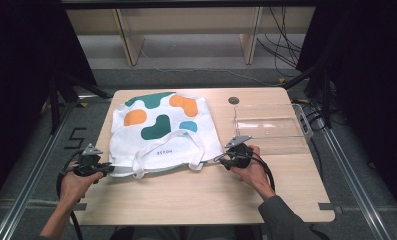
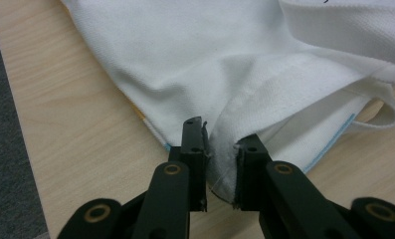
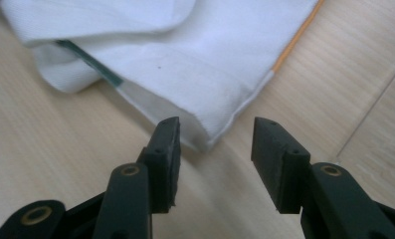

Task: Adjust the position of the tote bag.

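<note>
Fingers [image 2: 192, 144] of the left gripper [image 2: 220, 149] pinch the tote bag's [image 1: 161, 125] near corner, while the right gripper [image 3: 215, 142] stands spread at the opposite corner, not yet gripping.

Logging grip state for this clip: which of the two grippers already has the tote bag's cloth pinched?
The left gripper: its jaws clamp the white tote bag at its corner. The right gripper stands open, the bag's other corner lying just ahead of its pads, ungripped.
</note>
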Action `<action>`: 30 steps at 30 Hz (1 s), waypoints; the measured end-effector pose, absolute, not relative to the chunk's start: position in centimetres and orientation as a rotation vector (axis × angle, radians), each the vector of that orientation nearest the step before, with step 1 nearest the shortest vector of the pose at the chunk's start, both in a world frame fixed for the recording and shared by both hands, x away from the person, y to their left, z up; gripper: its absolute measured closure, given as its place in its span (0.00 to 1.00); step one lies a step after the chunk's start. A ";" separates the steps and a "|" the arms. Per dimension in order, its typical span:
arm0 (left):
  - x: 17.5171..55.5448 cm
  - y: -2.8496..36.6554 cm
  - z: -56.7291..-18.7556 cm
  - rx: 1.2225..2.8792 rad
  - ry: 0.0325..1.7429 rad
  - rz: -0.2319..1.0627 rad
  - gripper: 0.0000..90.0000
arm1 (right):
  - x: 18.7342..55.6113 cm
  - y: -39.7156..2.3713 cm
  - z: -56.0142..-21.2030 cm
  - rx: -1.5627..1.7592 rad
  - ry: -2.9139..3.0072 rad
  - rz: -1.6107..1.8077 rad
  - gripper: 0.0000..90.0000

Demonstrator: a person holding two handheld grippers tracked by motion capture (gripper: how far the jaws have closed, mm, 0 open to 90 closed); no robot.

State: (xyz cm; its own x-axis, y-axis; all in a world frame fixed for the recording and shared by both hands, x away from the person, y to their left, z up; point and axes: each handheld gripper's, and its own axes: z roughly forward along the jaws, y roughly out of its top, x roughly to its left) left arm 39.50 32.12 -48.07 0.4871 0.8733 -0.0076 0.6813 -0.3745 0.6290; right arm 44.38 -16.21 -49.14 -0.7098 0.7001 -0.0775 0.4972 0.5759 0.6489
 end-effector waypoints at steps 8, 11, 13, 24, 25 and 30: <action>39.5 32.1 -48.3 2.139 1.269 0.441 0.87 | 46.0 -14.9 -49.3 0.953 2.460 0.895 0.73; 39.5 32.1 -48.3 2.135 1.263 0.435 0.87 | 46.8 -14.6 -49.5 0.894 2.443 0.886 0.79; 39.5 32.0 -48.3 2.136 1.263 0.439 0.87 | 47.4 -14.3 -49.5 0.862 2.454 0.870 0.82; 38.7 32.5 -47.8 2.171 1.245 0.413 0.88 | 44.8 -13.8 -47.9 0.753 2.537 0.783 0.92; 38.5 32.4 -47.8 2.164 1.229 0.419 0.88 | 44.2 -13.8 -47.7 0.765 2.551 0.805 0.92; 36.9 31.4 -47.5 2.200 1.187 0.388 0.88 | 41.4 -14.9 -47.2 0.757 2.583 0.779 0.92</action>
